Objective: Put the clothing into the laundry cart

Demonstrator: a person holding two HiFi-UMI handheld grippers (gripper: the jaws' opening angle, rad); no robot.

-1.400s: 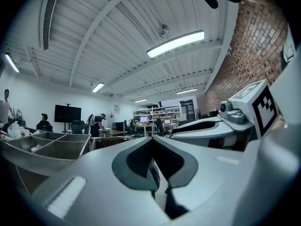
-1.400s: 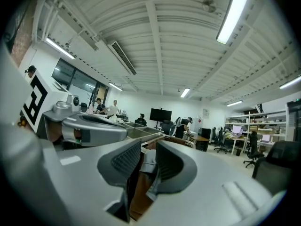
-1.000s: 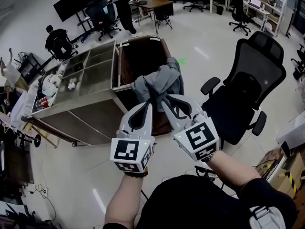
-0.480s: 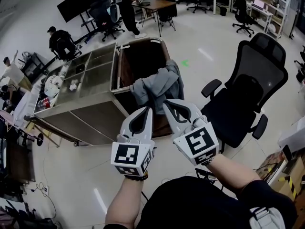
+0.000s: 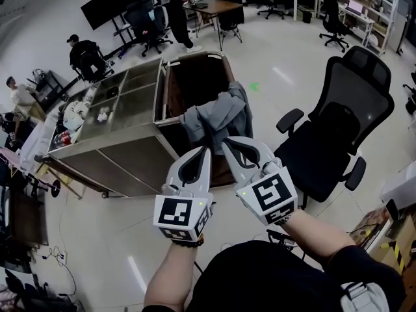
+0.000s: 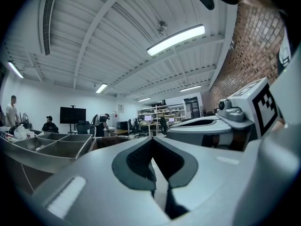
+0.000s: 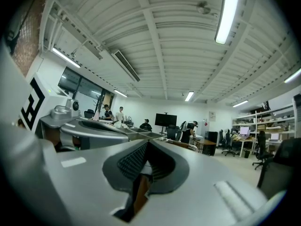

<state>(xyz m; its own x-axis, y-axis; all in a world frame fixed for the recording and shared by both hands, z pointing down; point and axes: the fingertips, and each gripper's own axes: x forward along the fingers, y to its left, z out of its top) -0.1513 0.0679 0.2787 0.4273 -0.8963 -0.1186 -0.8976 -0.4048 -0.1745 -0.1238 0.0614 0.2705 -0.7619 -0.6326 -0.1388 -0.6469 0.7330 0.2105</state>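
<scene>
A grey piece of clothing (image 5: 218,114) hangs bunched over the near rim of the laundry cart (image 5: 158,86), in front of its dark brown bin (image 5: 195,77). It narrows down to the tips of both grippers. My left gripper (image 5: 207,149) and right gripper (image 5: 225,142) sit side by side just below it, each shut on the cloth's lower end. In the left gripper view the jaws (image 6: 153,147) are closed together and the cloth is hidden beyond them. The right gripper view shows its jaws (image 7: 146,147) closed the same way.
The cart's metal shelf section (image 5: 123,103) holds small white items at its left. A black office chair (image 5: 344,122) stands close on the right. People sit and stand at desks (image 5: 211,6) and a screen (image 5: 109,2) at the back. Cables lie on the floor at left.
Both grippers and the grey clothing stay almost where they were, shifting only slightly. The people at the back left have moved a little.
</scene>
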